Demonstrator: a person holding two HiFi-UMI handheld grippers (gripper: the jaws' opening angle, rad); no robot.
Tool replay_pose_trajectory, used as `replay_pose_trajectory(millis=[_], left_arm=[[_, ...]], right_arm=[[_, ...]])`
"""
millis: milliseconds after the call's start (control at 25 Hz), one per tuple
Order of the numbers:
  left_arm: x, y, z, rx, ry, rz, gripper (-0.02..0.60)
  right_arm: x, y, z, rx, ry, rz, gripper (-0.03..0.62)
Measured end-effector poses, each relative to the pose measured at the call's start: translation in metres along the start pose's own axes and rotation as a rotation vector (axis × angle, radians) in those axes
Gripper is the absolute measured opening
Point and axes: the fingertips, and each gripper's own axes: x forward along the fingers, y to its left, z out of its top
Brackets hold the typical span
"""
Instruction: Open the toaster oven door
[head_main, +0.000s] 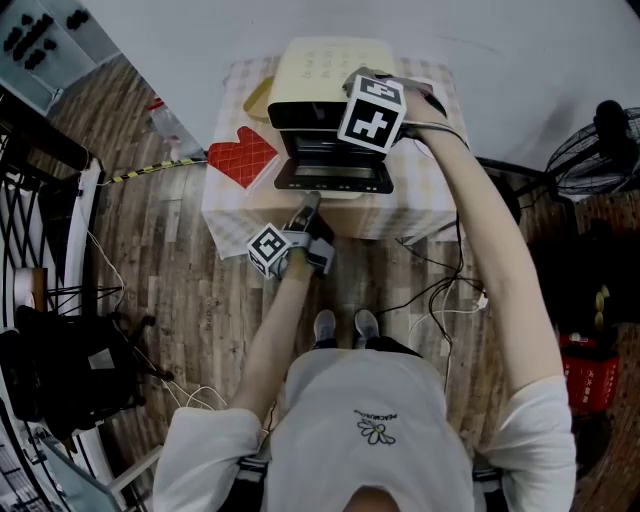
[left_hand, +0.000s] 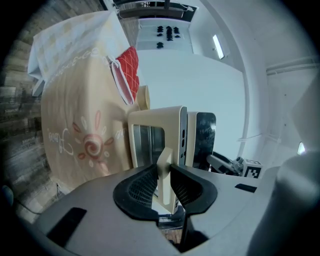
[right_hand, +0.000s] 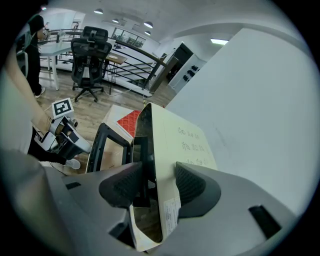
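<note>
A cream toaster oven (head_main: 320, 70) stands on a table under a checked cloth (head_main: 225, 200). Its glass door (head_main: 335, 178) hangs open toward me, almost flat. My left gripper (head_main: 308, 205) is at the door's front edge. In the left gripper view it (left_hand: 164, 172) is shut on the cream door handle (left_hand: 164, 159), with the door (left_hand: 147, 142) behind. My right gripper (head_main: 358, 95) sits on the oven's upper right corner under its marker cube. In the right gripper view its jaws (right_hand: 152, 182) clamp the oven's wall (right_hand: 162, 165) beside the dark opening.
A red quilted oven mitt (head_main: 242, 155) lies on the cloth left of the oven. Cables trail over the wooden floor by my shoes (head_main: 340, 325). A black fan (head_main: 590, 150) stands at the right and a black rack (head_main: 40, 300) at the left. A white wall is behind the table.
</note>
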Motion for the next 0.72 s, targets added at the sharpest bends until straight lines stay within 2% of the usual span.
replay_pose_trajectory(millis=[720], left_arm=[[-0.024, 0.032, -0.012, -0.045, 0.011, 0.029, 0.069]], right_arm=[[-0.001, 0.000, 0.001, -0.003, 0.006, -0.003, 0.198]])
